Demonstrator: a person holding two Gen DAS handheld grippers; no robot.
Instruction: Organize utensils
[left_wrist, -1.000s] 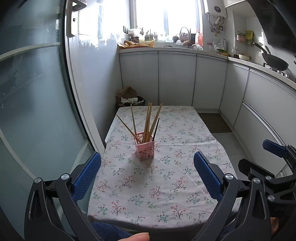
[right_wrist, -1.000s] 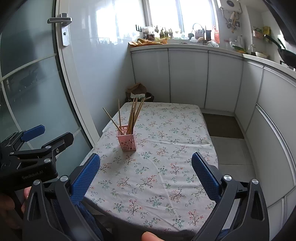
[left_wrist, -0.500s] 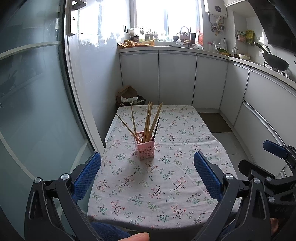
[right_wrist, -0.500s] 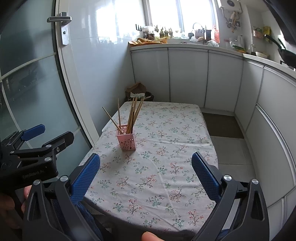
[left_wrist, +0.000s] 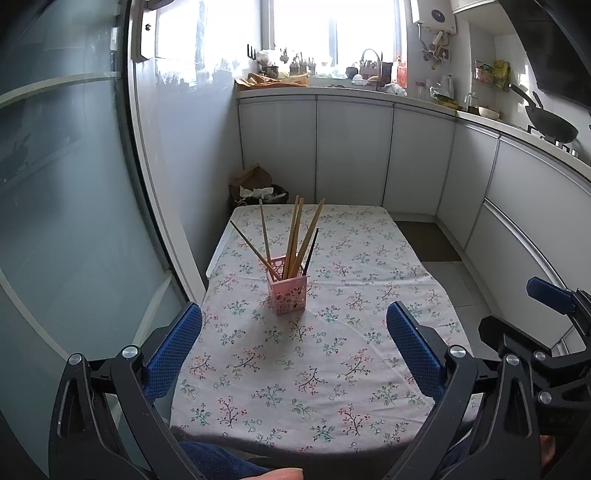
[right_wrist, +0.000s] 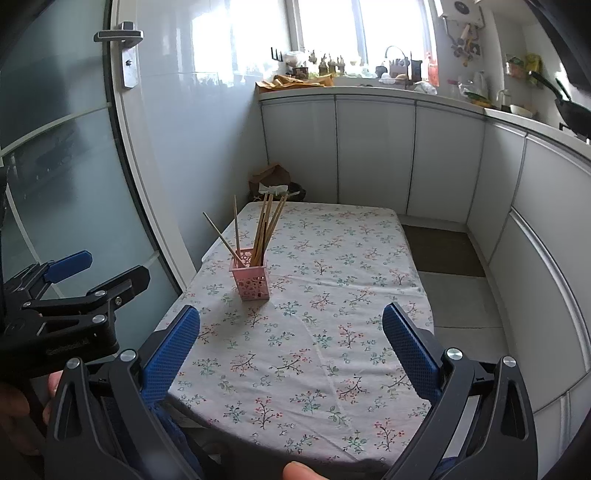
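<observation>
A pink perforated utensil holder stands on the floral tablecloth, left of the table's middle. Several wooden chopsticks and one thin dark stick lean out of it. It also shows in the right wrist view with the chopsticks. My left gripper is open and empty, held above the table's near edge, well short of the holder. My right gripper is open and empty, also near the front edge. The left gripper shows at the left of the right wrist view.
A glass door runs along the left of the table. White cabinets and a cluttered counter stand behind and to the right. A bin with a paper bag sits past the table's far edge. A wok rests on the stove.
</observation>
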